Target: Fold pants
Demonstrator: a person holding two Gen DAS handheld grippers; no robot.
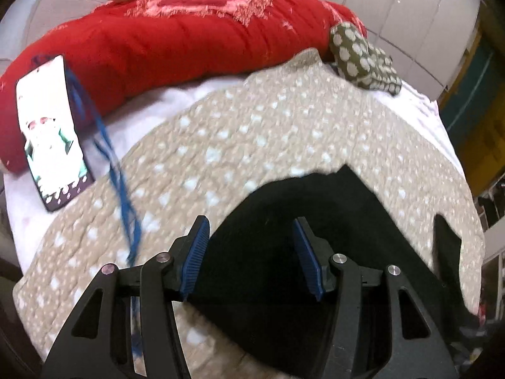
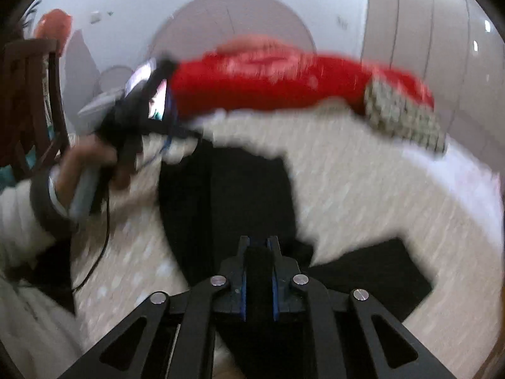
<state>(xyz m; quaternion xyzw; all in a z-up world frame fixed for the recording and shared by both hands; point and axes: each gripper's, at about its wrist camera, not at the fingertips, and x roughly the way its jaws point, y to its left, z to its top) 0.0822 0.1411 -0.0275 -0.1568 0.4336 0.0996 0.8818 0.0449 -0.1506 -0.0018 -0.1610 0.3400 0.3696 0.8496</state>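
Left wrist view: the left tool (image 1: 251,254) stands wide, its blue pads (image 1: 196,257) apart with nothing pressed between them, poised over the black pants (image 1: 284,221). The pants lie on the beige dotted quilt (image 1: 236,132), at its near edge. Beyond the quilt lies a red blanket (image 1: 176,38); a phone (image 1: 52,129) with a lit screen leans against the blanket's left end, and a blue cord (image 1: 109,154) hangs from it across the quilt. A green dotted cloth (image 1: 363,57) sits at the quilt's far right corner. Right wrist view, blurred: the right tool (image 2: 258,252) is narrow, its jaws clamped on a fold of the pants (image 2: 227,195), which rises between the pads. The rest of the pants spreads over the quilt (image 2: 363,189), with one flap (image 2: 378,274) lying off to the right. At the quilt's left edge a hand (image 2: 91,164) grips the handle of the left tool.
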